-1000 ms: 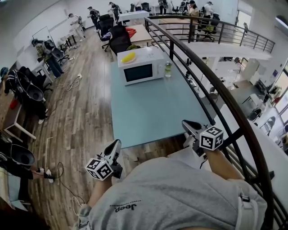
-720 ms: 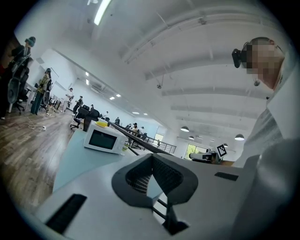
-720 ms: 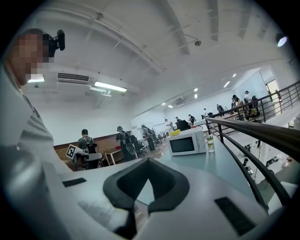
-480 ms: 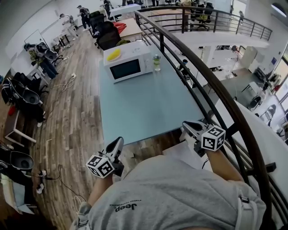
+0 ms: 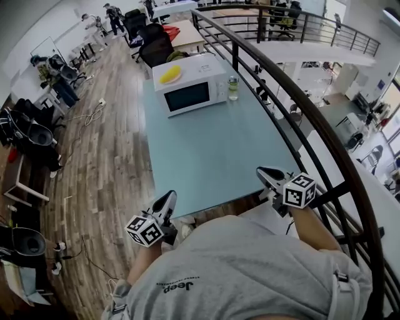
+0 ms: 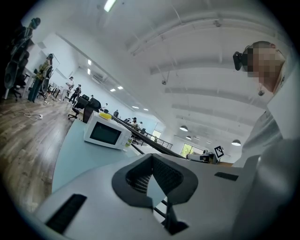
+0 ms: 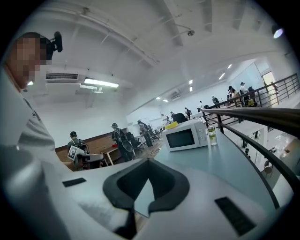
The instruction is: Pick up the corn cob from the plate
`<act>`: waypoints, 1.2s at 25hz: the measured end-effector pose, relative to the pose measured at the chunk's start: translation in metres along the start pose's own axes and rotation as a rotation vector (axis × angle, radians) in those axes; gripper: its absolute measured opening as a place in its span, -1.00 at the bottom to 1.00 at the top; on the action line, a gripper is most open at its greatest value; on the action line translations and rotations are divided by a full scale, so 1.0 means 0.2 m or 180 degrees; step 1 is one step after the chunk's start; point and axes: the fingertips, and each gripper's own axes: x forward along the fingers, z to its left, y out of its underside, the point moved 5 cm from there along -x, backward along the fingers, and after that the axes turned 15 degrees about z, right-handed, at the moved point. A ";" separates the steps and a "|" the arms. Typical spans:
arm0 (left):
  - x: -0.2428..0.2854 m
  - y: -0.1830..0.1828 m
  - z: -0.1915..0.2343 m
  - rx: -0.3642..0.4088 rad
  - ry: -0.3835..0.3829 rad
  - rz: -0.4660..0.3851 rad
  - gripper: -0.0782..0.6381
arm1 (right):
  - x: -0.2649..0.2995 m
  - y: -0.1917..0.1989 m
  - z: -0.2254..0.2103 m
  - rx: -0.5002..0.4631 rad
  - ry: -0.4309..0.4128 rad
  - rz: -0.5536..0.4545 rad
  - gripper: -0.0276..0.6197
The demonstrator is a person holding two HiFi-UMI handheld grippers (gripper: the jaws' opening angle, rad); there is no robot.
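We list one long pale blue-green table [image 5: 212,156], its top mostly bare, running lengthwise between a wood-plank floor [image 5: 106,162] on its left and a dark curved railing [image 5: 312,125] on its right. At the table's far end stands one white microwave [image 5: 190,94] with its door shut. On its top sits a plate [image 5: 179,79] bearing the yellow corn cob [image 5: 170,75]. Just beside the microwave, on the railing side, one small clear jar [image 5: 233,88] stands upright. At the near edge we hold the left gripper [image 5: 169,197], its jaws pressed together on nothing, and the right gripper [image 5: 262,172] over the near right corner, its jaws likewise together and empty. Both are well apart from the cob. The room is an open office with black chairs [image 5: 153,47], further desks, and people [image 5: 115,15] standing at the far end.
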 end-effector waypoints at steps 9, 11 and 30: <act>-0.27 -0.41 0.85 0.0109 -0.0015 -0.0014 -0.73 | 0.77 -0.53 0.22 -0.0091 0.0132 -0.0026 -0.87; -0.31 -0.49 1.01 0.0075 -0.0033 -0.0017 -0.73 | 0.89 -0.63 0.23 -0.0085 0.0175 -0.0042 -0.87; 0.12 -1.16 1.54 0.0186 -0.0453 -0.0088 -0.73 | 1.38 -1.26 -0.34 -0.0405 0.0092 0.0095 -0.87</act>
